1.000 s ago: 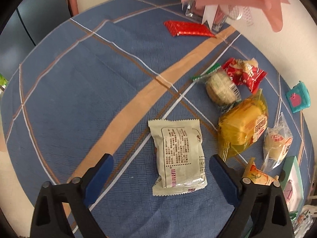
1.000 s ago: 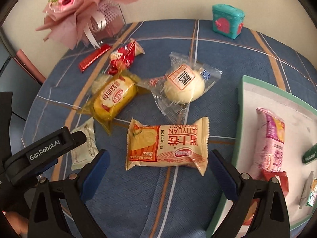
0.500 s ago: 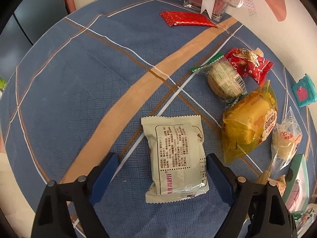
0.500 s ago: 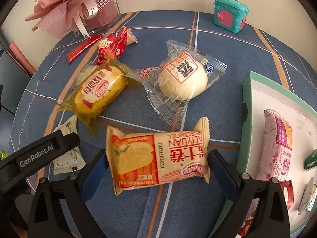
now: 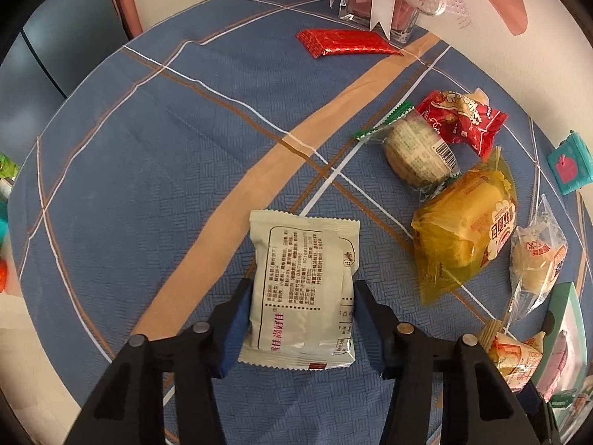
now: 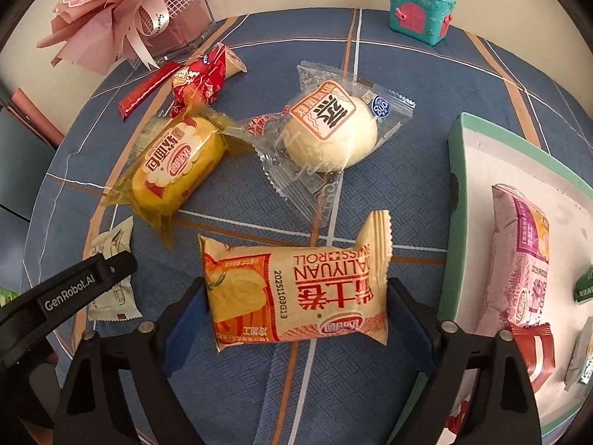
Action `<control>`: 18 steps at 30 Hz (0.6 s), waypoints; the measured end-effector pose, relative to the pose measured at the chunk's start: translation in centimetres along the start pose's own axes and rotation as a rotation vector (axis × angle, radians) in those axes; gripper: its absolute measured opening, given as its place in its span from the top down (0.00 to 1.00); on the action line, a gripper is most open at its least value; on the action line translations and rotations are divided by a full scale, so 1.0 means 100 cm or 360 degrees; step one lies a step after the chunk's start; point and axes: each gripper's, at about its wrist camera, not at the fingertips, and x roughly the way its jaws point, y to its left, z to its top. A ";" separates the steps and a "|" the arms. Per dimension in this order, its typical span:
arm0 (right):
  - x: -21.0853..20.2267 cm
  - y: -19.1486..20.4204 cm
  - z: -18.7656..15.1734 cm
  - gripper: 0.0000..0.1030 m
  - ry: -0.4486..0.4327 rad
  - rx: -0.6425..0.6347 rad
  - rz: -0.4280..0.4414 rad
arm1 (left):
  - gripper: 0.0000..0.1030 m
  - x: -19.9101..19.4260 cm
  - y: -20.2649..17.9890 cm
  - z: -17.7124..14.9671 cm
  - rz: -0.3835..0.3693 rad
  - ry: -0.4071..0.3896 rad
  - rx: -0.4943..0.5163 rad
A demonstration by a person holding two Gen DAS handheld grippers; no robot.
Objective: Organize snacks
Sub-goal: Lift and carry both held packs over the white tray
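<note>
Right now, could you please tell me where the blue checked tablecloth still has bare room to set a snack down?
The widest bare stretch is the tablecloth left of the tan stripe, between the long red foil bar and the white printed packet. It is crowded on the other side: the clear-wrapped yellow cake, the round white bun and the red crinkled wrapper lie packed together.

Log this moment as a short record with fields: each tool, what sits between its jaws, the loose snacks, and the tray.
left tool: jaws just closing, pads pressed on the white packet
right tool: jaws just closing, on both ends of the orange roll packet
loose snacks: yellow cake, white bun, red candy packet, red bar
tray: on the right, already holds a pink packet
surface: blue checked tablecloth
</note>
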 end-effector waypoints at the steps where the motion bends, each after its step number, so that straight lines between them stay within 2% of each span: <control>1: -0.001 0.000 0.000 0.18 0.0000 0.0000 0.0004 | 0.46 0.000 0.000 0.000 -0.0003 0.0000 -0.0003; 5: -0.004 0.003 -0.002 0.22 -0.0025 -0.0009 0.0005 | 0.46 -0.002 0.005 -0.002 -0.0013 -0.0006 -0.0018; 18: -0.033 0.011 -0.004 0.24 -0.0082 0.0026 0.0104 | 0.46 -0.031 0.010 -0.004 -0.0041 -0.0096 -0.0017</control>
